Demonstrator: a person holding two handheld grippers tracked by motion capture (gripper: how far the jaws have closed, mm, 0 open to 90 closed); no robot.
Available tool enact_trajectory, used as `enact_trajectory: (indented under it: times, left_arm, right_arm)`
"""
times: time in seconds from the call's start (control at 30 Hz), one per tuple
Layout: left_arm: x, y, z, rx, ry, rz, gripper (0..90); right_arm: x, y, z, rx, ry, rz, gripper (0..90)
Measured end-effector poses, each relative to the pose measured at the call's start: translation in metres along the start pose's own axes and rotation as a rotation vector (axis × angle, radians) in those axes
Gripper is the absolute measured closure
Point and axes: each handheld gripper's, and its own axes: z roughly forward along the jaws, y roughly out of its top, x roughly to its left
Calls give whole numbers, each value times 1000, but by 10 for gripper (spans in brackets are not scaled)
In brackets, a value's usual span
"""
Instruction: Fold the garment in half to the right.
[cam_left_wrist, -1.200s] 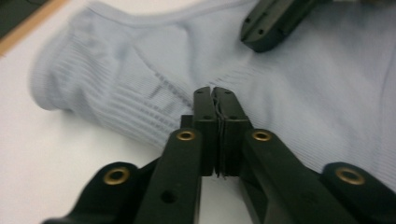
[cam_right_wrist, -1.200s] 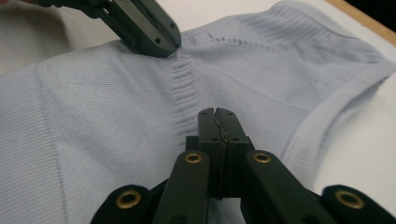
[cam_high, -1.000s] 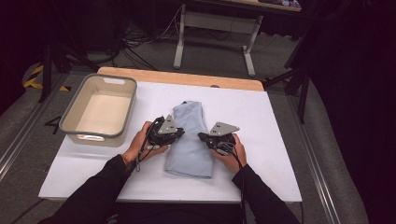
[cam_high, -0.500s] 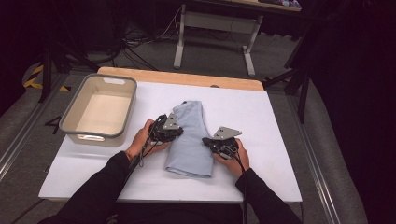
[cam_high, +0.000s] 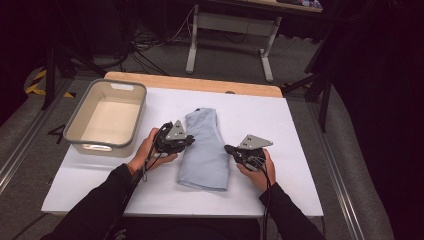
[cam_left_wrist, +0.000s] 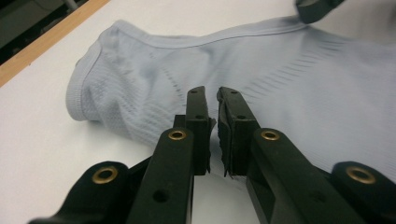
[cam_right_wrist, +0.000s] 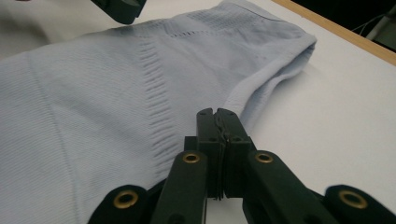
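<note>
Leftward on the counter (cam_high: 300, 165) sits a beige bin (cam_high: 80, 134), nothing in it. Just beside it, mid-counter, lies the folded blue garment (cam_high: 205, 150), its long axis running away from the person, narrower end far. Left claw (cam_high: 189, 142) touches its left edge, nearly together, gripping nothing; right claw (cam_high: 228, 148) sits together at its right edge.
</note>
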Motion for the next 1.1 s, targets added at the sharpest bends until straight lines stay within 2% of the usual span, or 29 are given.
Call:
enact_trajectory:
  times: [0.07, 0.13, 0.23, 0.3, 0.37, 0.4, 0.43, 0.47, 0.5, 0.6, 0.67, 0.73, 0.83, 1.0, 1.1]
  left_arm:
    - [-7, -3, -6, -3, -7, 16, 817]
    - [-15, -7, -12, -17, -28, 5, 798]
    - [-24, -9, -20, -39, -52, 28, 773]
    - [-33, -10, -24, -33, -56, 61, 773]
    - [-37, -11, -25, -33, -60, 69, 775]
    - [-41, -13, -26, -35, -69, 80, 775]
    - [-43, -14, -26, -35, -71, 84, 775]
    - [-45, -16, -25, -32, -82, 85, 777]
    - [-48, -20, -22, -24, -108, 83, 779]
    - [-51, -23, -20, -16, -115, 82, 778]
    - [-53, -24, -21, -13, -117, 92, 780]
    - [-53, -27, -19, -10, -118, 73, 782]
    - [-53, -31, -16, 13, -124, 76, 783]
    - [-55, -35, -15, 44, -130, 82, 779]
    - [-56, -37, -15, 36, -133, 79, 775]
  right_arm:
    - [4, -1, -2, 2, -4, -18, 872]
    - [6, -3, -4, 4, 3, -18, 844]
    - [6, -8, -7, -13, 19, -10, 832]
    - [7, -10, -8, -21, 20, -5, 832]
    - [8, -12, -8, -21, 19, -8, 834]
    - [14, -14, -9, -44, 33, -33, 852]
    - [14, -14, -9, -44, 33, -33, 852]
    - [20, -12, -10, -56, 47, -67, 867]
    - [22, -11, -10, -62, 57, -78, 871]
    - [25, -10, -9, -62, 83, -83, 865]
    - [33, -9, -8, -57, 128, -100, 861]
    - [38, -9, -7, -39, 137, -118, 855]
    - [41, -11, -3, 9, 142, -166, 852]
    - [37, -18, 2, 57, 153, -142, 851]
    - [37, -22, 1, 73, 159, -137, 854]
